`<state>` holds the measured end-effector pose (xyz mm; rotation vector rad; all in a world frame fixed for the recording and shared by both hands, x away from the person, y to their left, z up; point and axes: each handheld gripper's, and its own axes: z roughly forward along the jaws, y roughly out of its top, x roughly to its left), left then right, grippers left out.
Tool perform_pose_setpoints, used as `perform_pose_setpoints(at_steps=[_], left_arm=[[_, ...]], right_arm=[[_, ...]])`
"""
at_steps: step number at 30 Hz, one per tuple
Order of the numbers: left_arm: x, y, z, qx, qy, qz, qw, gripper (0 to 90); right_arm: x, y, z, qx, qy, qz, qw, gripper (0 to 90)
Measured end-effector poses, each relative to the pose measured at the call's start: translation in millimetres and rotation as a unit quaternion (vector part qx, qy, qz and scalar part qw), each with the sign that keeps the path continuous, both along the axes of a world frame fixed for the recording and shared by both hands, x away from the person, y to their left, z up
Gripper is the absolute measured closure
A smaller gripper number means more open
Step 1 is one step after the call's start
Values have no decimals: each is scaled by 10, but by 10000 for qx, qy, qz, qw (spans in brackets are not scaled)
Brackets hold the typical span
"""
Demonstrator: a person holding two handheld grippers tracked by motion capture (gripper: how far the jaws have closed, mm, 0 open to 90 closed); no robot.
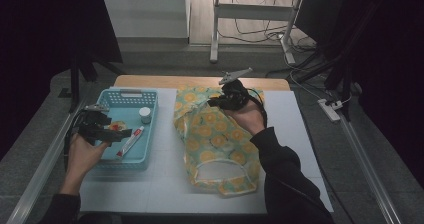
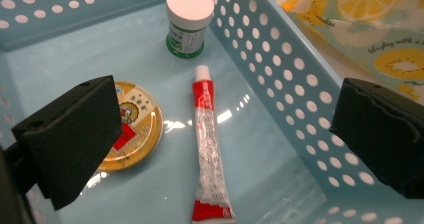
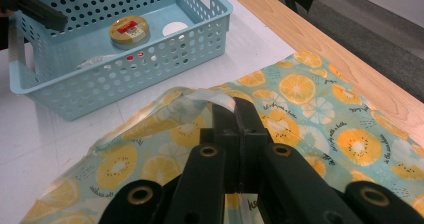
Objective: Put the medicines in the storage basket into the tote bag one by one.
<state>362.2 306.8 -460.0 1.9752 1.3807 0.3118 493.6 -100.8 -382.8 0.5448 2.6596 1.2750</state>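
Note:
A light blue perforated basket [image 1: 127,91] sits at the table's left. In it lie a red-and-white tube [image 2: 209,149], a white-lidded green jar [image 2: 189,19] and a round yellow tin [image 2: 135,129]. My left gripper [image 2: 227,109] hovers open over the basket, its jaws wide on either side of the tube and touching nothing; in the high view the left gripper [image 1: 116,126] partly covers the tin. A teal fabric bag with an orange-slice print [image 1: 215,139] lies in the middle. My right gripper [image 3: 232,109] is shut on the bag's far edge [image 3: 210,96] and lifts it into a fold.
A white mat [image 1: 165,184] covers the table, and a wooden strip [image 1: 190,80] shows along the far edge. The bag's open mouth [image 1: 220,171] faces the near side. Metal rails [image 1: 40,169] run along both sides of the table.

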Motion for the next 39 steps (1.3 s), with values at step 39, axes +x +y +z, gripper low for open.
perform_pose_setpoints(at_steps=[39], left_arm=[[761,155,-573,828,1025,322,9908,0]], right_arm=[[16,-54,-80,-22,77,27,10000,898]])
